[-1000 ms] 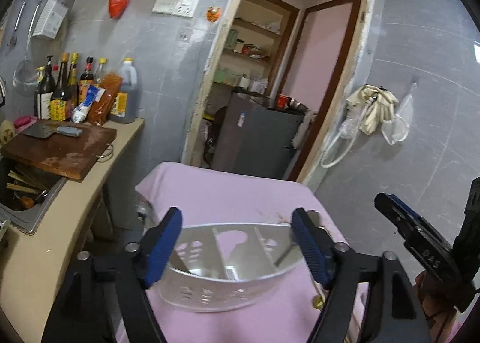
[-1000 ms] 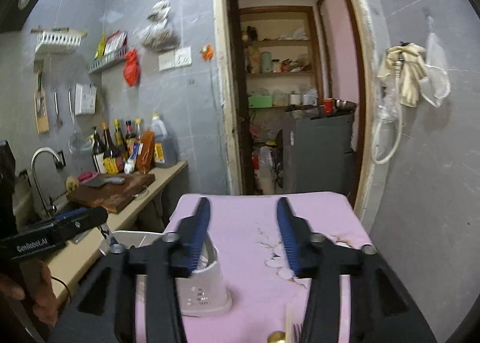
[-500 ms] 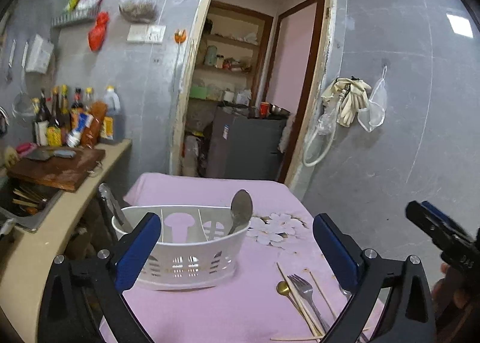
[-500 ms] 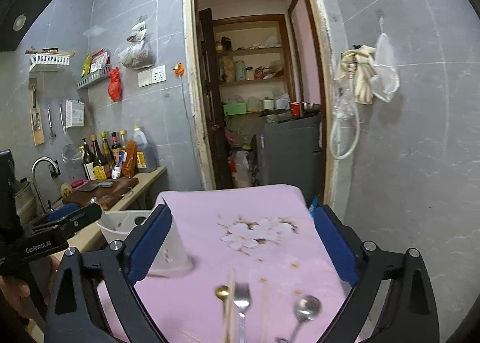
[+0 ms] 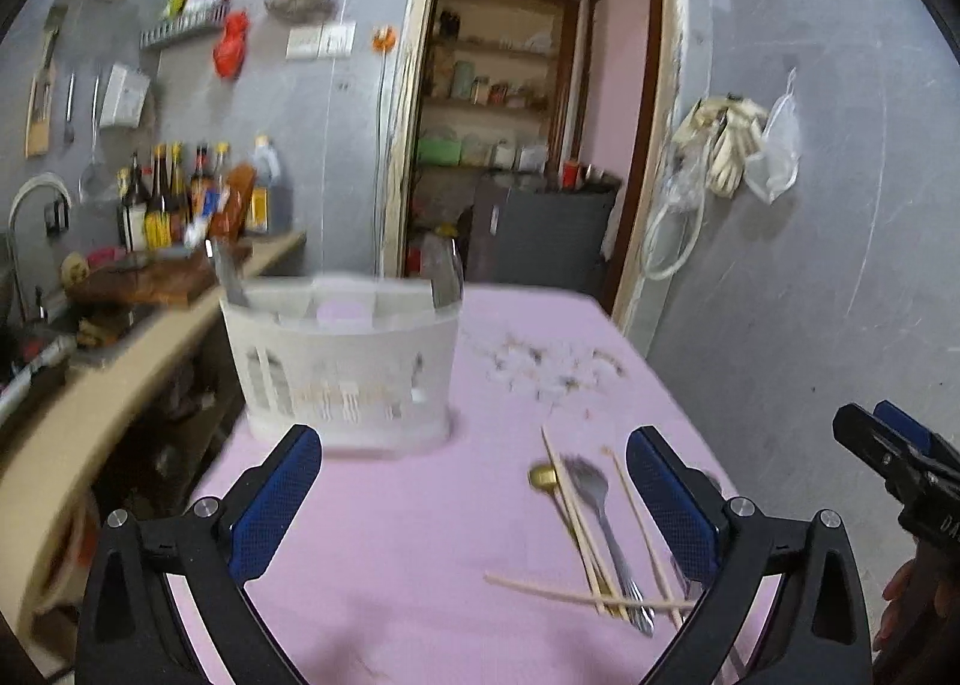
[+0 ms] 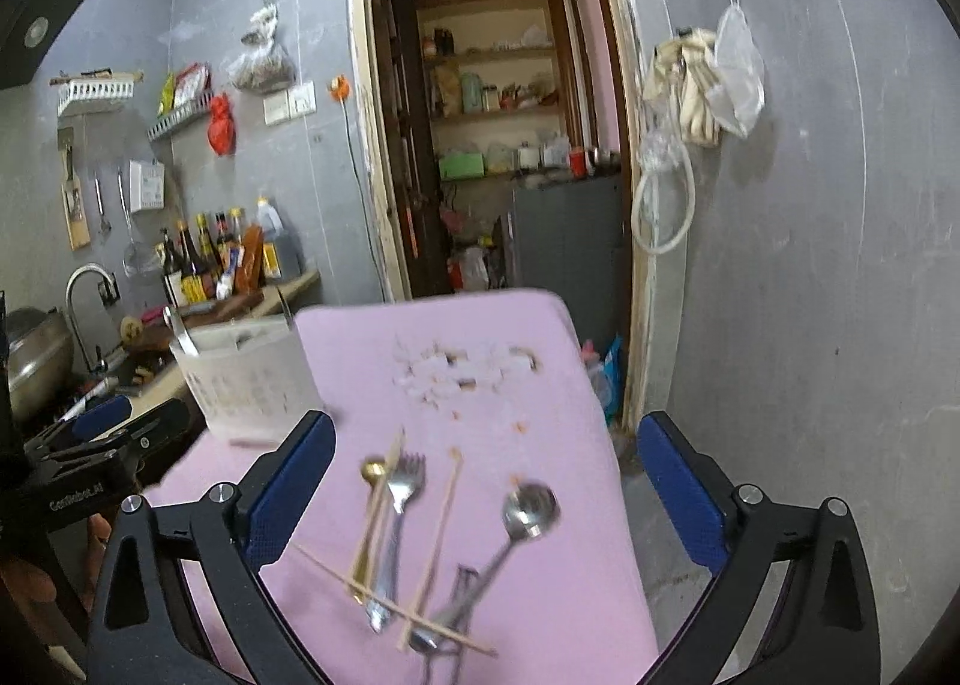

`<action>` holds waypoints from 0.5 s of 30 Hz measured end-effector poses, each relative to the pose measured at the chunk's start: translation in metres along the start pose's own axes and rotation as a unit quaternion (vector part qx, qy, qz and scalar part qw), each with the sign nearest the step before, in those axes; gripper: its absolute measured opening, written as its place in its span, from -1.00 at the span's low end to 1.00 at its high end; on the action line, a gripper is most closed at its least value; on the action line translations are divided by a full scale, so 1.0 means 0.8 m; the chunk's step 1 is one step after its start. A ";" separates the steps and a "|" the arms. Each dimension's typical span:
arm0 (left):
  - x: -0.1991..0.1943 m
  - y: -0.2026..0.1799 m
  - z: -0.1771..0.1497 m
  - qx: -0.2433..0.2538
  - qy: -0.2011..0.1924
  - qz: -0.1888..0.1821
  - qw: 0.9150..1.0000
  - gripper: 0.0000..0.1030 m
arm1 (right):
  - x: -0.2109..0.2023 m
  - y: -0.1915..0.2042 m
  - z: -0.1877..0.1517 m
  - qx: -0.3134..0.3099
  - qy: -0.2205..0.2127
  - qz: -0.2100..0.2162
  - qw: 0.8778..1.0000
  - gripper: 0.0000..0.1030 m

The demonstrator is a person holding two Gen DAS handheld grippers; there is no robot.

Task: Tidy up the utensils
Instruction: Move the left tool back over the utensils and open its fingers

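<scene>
Now both grippers (left (image 5: pixel 474 481), right (image 6: pixel 486 475)) just opened wide, empty; utensils (image 6: pixel 396 529) beneath right.

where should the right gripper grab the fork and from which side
Take the fork by the middle of its handle, coming down from above with the right gripper open across it. It lies flat on the pink cloth, tines away. The lower handle is crossed by a chopstick, and the gold spoon lies close on its left, so mid-handle looks clearest.

Sauce bottles (image 5: pixel 180 193) on counter (image 5: pixel 120 379); gloves (image 6: pixel 690 85) on wall.
</scene>
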State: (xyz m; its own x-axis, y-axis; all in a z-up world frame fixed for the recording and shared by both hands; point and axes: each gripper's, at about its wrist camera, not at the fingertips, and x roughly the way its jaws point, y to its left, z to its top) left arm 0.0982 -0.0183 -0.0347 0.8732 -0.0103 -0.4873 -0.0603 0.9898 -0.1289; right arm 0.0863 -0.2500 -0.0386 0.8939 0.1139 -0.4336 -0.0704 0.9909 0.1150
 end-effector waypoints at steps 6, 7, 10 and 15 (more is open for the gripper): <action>0.026 -0.005 -0.033 -0.036 0.038 0.022 0.998 0.99 | 0.034 -0.026 -0.047 -0.006 0.033 0.002 0.999 0.92; 0.029 -0.007 -0.038 -0.037 0.040 0.027 0.998 0.99 | 0.041 -0.030 -0.054 -0.007 0.038 0.003 0.999 0.92; 0.044 -0.012 -0.056 -0.043 0.057 0.041 0.997 0.99 | 0.059 -0.041 -0.072 -0.005 0.052 0.006 0.999 0.92; 0.064 -0.017 -0.070 -0.051 0.109 0.022 0.992 0.99 | 0.086 -0.052 -0.087 -0.001 0.075 0.019 0.997 0.92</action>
State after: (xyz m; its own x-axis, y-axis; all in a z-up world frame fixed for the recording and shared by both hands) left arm 0.1169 -0.0402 -0.1062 0.7438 -0.0096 -0.6684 -0.1538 0.9706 -0.1852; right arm 0.1203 -0.2786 -0.1355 0.8145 0.1611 -0.5574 -0.1038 0.9856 0.1331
